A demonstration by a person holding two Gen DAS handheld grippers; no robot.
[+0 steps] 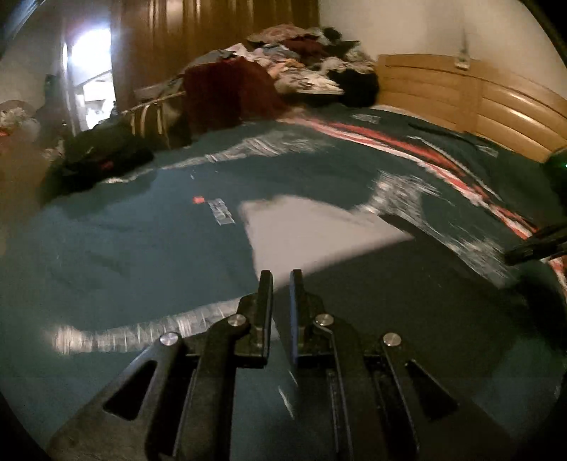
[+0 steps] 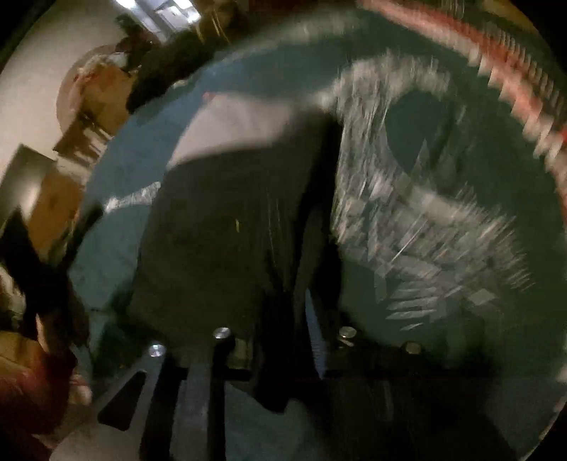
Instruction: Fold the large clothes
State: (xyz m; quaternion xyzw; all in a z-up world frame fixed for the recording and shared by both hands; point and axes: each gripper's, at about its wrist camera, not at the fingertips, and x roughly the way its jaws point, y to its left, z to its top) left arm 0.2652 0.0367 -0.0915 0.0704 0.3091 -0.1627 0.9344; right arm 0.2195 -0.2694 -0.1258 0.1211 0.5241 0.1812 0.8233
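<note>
A dark charcoal fabric garment with a pale grey panel (image 1: 319, 227) is spread on the teal patterned bed cover (image 1: 124, 255); its edge is clamped in the right tool (image 2: 283, 319), seemingly for folding; the left tool (image 1: 281, 283) is held narrow, empty, above it.

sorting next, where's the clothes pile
In the left wrist view, the clothes pile sits at the bed's far end, left of the headboard, before the brown curtain.

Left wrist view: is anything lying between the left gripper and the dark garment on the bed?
Nothing visible is in the way. The left gripper hangs directly over the dark garment, at the edge of its grey panel. The clothes pile lies far off, at the far side of the bed.
</note>
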